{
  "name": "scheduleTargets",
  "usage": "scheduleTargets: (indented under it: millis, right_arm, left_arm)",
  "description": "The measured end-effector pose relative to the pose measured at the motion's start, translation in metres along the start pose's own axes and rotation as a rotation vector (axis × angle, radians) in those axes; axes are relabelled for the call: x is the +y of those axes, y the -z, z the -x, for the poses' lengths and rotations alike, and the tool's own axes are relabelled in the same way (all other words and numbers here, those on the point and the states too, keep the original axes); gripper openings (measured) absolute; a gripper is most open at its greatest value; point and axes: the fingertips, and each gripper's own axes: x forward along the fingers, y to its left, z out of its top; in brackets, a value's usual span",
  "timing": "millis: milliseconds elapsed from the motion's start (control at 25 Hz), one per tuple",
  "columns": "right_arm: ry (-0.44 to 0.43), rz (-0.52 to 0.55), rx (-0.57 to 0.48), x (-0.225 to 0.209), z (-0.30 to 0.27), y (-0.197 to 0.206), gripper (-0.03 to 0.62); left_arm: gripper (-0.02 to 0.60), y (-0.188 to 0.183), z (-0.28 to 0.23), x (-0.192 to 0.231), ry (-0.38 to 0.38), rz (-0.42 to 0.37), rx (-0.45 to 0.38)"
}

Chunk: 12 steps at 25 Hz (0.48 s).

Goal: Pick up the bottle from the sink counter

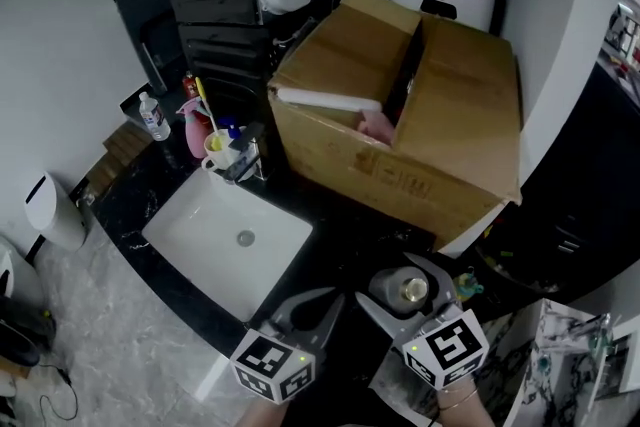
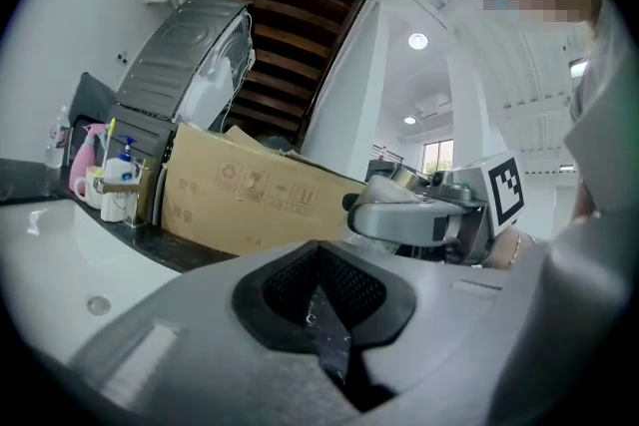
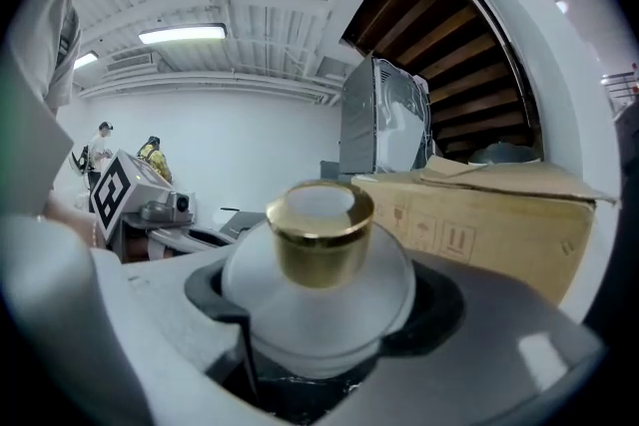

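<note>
Near the sink (image 1: 200, 225), right claw (image 1: 404, 286) grips bottle (image 3: 319, 289) upright, cap upward.

2 claws (left claw (image 2: 319, 286), right claw (image 1: 409, 294)), 1 gold-capped bottle (image 3: 318, 249), 1 cardboard box (image 1: 455, 105), 1 white sink (image 1: 205, 227)

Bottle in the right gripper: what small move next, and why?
Probably a short straight lift, jaws held shut. The right gripper is closed on the gold-capped bottle, so the grasp looks made; whether it is clear of the counter cannot be told. The cardboard box stands close behind, so avoid pushing forward.
</note>
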Motion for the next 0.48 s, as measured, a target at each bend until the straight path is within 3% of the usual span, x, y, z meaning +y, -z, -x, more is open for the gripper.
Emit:
scheduleTargets:
  millis: [480]
  right_arm:
    - [-0.066, 0.02, -0.077, 0.022, 0.025, -0.026, 0.341]
  left_arm:
    - [0.0, -0.012, 0.017, -0.014, -0.06, -0.026, -0.067]
